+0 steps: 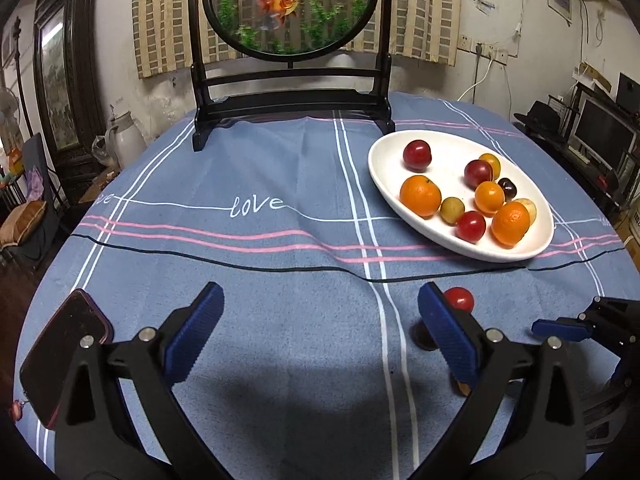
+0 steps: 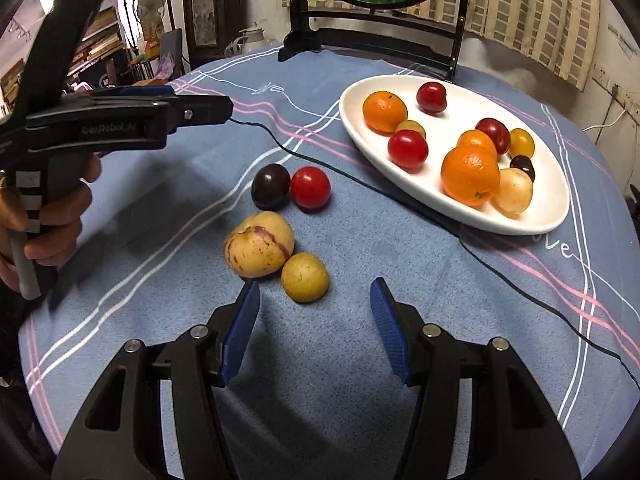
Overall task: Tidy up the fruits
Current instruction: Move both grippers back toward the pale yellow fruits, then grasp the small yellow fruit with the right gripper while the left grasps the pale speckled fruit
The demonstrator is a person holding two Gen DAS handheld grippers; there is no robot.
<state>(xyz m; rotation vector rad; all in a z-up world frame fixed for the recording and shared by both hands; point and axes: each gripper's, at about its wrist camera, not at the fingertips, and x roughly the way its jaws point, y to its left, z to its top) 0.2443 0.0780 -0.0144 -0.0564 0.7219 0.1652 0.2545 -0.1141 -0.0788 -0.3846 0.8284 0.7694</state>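
While both tools hover low over the bench (image 2: 360,340), covered in a blue cloth, neither has hold of anything. The right gripper (image 2: 315,304) is spread wide, its blue fingers apart, with a small yellow fruit (image 2: 305,282) just ahead between them, untouched. Touching that fruit is a larger speckled yellow fruit (image 2: 259,249); beyond lie a dark plum (image 2: 271,186) and a red fruit (image 2: 310,188), side by side. The left gripper (image 1: 320,304) is also wide open and empty. A white oval plate (image 2: 400,184) to the right holds oranges, red, yellow and dark fruits.
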